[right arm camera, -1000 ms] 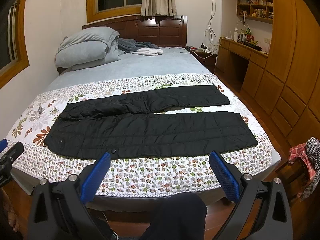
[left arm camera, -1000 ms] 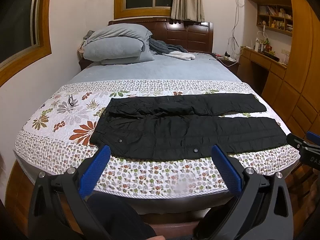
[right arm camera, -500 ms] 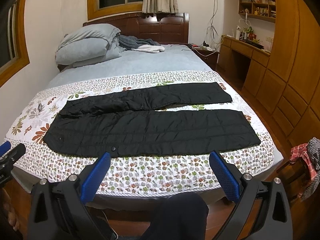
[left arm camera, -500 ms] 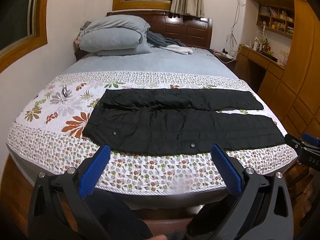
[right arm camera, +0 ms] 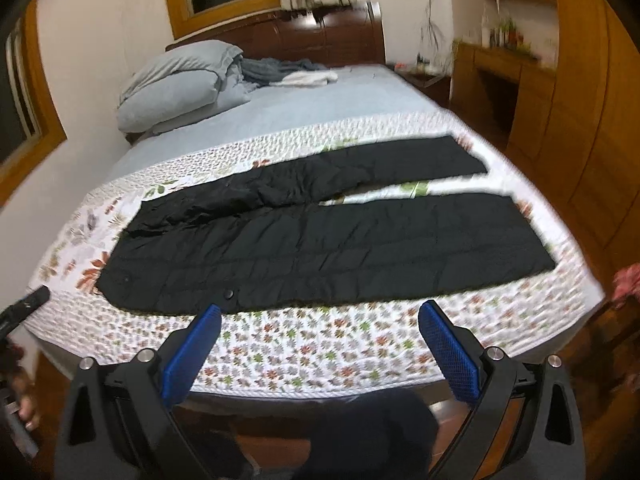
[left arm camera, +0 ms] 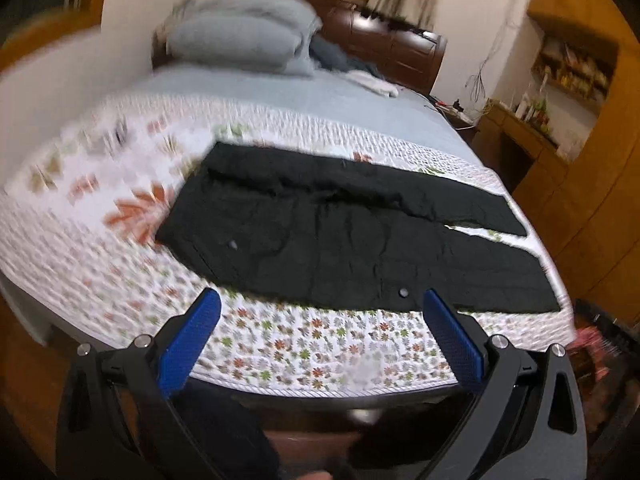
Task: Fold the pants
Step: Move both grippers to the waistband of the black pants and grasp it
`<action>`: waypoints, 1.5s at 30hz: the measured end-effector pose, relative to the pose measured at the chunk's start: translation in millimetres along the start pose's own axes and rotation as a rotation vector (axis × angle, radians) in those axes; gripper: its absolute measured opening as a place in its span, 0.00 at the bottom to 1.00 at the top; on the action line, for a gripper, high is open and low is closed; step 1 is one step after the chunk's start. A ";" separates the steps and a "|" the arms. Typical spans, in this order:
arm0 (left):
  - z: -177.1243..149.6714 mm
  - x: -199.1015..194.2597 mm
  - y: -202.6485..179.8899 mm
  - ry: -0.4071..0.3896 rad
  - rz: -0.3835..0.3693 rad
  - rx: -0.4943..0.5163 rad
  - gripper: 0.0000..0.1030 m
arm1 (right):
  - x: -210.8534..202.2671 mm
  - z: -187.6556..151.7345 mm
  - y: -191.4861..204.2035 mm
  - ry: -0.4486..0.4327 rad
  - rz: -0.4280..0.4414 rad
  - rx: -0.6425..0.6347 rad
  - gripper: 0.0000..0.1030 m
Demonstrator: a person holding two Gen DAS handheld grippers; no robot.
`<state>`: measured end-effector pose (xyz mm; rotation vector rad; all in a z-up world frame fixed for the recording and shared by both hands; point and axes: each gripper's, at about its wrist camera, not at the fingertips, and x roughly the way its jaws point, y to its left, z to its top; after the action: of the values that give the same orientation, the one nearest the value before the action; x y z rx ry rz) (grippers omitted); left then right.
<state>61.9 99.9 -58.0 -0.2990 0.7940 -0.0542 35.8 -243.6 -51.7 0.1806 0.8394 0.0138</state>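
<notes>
Nearest in both wrist views, the blue fingers are seen spread wide with nothing between them: the left gripper (left arm camera: 320,312) and the right gripper (right arm camera: 318,326) are both held off the near edge of the bed (right arm camera: 320,390), above the floral quilt (left arm camera: 300,344), not touching anything yet. Just past the fingertips the black pants (right arm camera: 320,252) are laid flat across the quilt, waistband out beyond the left fingers, cuffs out beyond the right ones, with the near leg straight and the far leg rumpled and splayed slightly away from it so a sliver of quilt is shown between them. Two small snaps or buttons can be made out along the near edge, one sitting almost at the tip of a finger in each view. Farther back the pillows (right arm camera: 172,88) and headboard are seen, well apart from the pants. No fold looks started. What could probably go wrong: the fabric looks puffy and slick, so only the top layer might get pinched and the rest left behind, or the quilt might get grabbed along with it. If the rumpled far leg isn't smoothed first, the wrinkles would likely get folded in. Both views are pretty motion-blurred, so edge positions can't be trusted much.
</notes>
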 end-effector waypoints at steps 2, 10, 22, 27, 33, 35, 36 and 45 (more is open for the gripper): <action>7.3 19.7 29.5 0.034 -0.032 -0.053 0.98 | 14.8 1.1 -18.2 0.032 0.046 0.040 0.97; 29.7 106.6 130.4 0.175 -0.219 -0.327 0.97 | 78.4 -1.8 -93.3 0.137 0.262 0.196 0.97; 36.5 204.5 200.1 0.310 -0.122 -0.510 0.97 | 121.9 -9.8 -190.6 0.151 0.332 0.414 0.97; 47.3 214.9 195.8 0.294 -0.105 -0.498 0.97 | 136.1 -13.0 -235.6 0.142 0.359 0.545 0.97; 48.2 223.3 186.2 0.284 -0.070 -0.458 0.97 | 136.4 -15.5 -311.4 0.035 0.393 0.799 0.97; 45.5 224.7 182.1 0.272 -0.048 -0.425 0.97 | 140.4 -17.4 -325.8 0.024 0.392 0.839 0.97; 44.1 224.7 181.8 0.267 -0.045 -0.418 0.97 | 142.7 -19.1 -333.3 0.023 0.376 0.853 0.97; 42.4 228.5 181.3 0.249 -0.019 -0.411 0.98 | 160.6 -41.0 -368.7 -0.002 0.386 0.927 0.97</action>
<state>240.7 247.2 -240.1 -0.6986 1.0491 0.0569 91.1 -586.9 -257.8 1.2119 0.7465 -0.0151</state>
